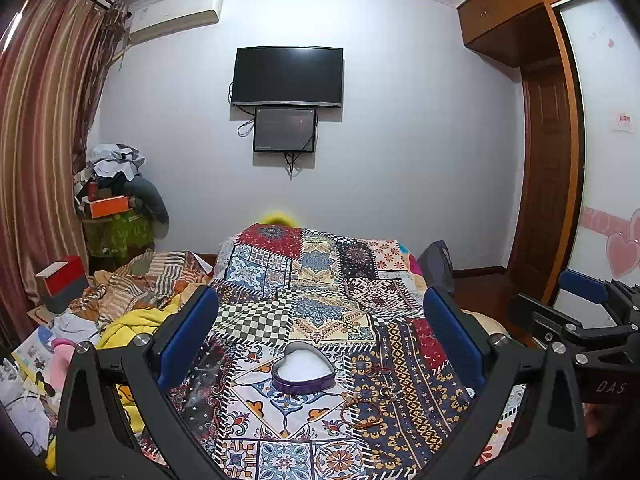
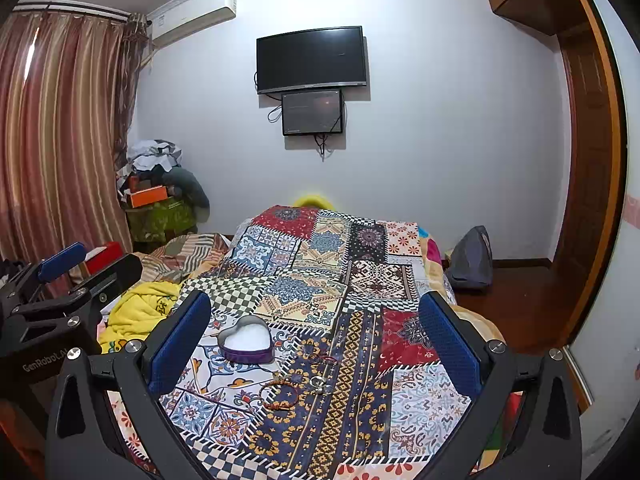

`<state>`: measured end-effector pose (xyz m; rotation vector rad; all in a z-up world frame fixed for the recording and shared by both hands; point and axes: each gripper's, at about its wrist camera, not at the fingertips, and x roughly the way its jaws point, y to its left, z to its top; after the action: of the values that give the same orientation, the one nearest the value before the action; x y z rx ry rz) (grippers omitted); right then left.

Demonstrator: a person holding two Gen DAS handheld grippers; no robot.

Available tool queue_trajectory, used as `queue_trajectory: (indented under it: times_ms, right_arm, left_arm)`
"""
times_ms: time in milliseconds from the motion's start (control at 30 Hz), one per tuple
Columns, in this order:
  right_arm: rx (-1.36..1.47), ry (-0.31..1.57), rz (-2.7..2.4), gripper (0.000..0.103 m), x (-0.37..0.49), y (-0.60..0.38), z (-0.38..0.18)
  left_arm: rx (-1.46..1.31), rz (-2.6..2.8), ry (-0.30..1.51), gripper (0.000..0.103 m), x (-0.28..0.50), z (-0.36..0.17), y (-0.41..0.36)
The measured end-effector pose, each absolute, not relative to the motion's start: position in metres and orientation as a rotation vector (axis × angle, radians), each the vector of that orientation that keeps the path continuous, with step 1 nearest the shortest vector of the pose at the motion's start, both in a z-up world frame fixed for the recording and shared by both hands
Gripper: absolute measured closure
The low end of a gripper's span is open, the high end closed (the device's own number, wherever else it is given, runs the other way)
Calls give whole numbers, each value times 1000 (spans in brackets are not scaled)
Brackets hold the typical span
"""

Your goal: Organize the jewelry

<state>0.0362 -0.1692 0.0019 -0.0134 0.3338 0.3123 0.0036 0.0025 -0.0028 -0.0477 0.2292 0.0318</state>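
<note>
I'm holding left tool (image 1: 320,344) and right tool (image 2: 314,344) wide, empty | bracelets (image 2: 280,392) blending into patterned bedspread (image 2: 360,420) | risking snagging fabric, missing heart box (image 2: 246,344).

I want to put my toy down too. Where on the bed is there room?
The patchwork quilt is bare beyond the heart-shaped box, toward the wall. It is also bare right of the bracelets, near the bed's right edge. Crowded: around the box and bracelets, and left, where the yellow blanket is piled.
</note>
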Motion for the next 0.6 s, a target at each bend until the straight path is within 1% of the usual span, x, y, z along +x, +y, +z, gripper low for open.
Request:
queue_trajectory:
  times_ms: [600]
  right_arm:
    - [-16,338,312,0,36,-169,1]
  left_arm:
    - [-48,31,243,0,7,-5,-1]
